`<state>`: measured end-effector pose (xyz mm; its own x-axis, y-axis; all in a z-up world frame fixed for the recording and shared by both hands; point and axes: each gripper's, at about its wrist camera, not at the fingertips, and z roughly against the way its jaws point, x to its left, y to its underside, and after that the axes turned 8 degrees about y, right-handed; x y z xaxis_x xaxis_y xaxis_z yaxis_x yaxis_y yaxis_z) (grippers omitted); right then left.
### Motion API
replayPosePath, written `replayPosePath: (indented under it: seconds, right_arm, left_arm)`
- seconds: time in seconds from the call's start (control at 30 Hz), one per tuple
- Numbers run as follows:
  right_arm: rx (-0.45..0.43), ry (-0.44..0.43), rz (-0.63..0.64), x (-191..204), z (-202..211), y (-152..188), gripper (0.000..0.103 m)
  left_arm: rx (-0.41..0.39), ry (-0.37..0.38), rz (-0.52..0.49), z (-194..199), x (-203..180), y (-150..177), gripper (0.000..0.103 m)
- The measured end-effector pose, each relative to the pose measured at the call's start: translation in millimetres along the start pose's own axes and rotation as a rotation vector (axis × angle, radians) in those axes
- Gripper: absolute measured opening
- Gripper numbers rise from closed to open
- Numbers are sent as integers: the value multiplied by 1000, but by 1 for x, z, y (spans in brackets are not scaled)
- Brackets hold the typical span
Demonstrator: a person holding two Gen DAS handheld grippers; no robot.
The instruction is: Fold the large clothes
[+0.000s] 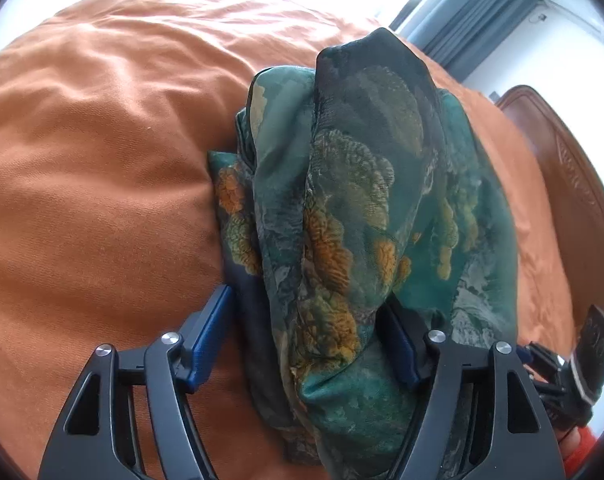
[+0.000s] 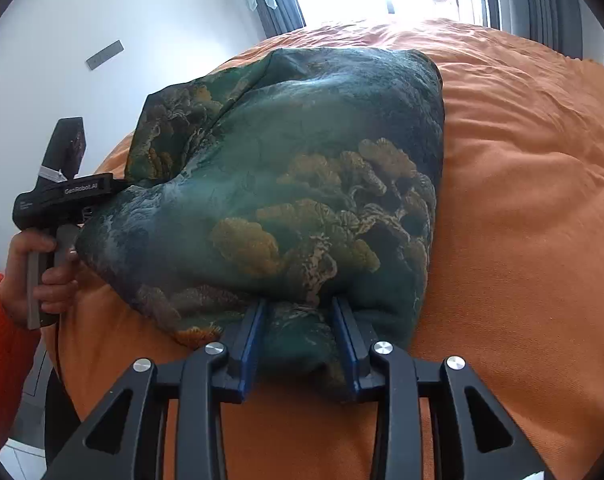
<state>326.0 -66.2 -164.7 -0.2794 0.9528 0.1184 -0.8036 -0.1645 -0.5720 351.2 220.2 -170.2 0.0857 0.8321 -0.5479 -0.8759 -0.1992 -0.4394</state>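
Note:
A dark green garment with a gold and orange printed pattern lies bunched and folded over on an orange bed cover. My left gripper has its jaws spread wide, with a hanging fold of the garment between them. In the right wrist view the same garment lies as a broad mound. My right gripper has its blue fingers closed partway around the near edge of the garment. The left gripper's body shows at the garment's left edge, held by a hand.
The orange bed cover spreads to the right and front of the garment. A brown wooden headboard stands at the bed's right side. Grey curtains and a bright window lie beyond. A white wall is at the left.

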Motion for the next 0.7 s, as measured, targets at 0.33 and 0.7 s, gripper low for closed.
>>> replayPosePath:
  seconds: [0.33,0.7]
  right_arm:
    - [-152,-39,-68,-36,94,6,78]
    - [-15,-203,-303,-89,21,-39,78]
  left_arm:
    - [-143,159,66,95,-7,2,95]
    - [73,38,106,-2,-2,-12,103]
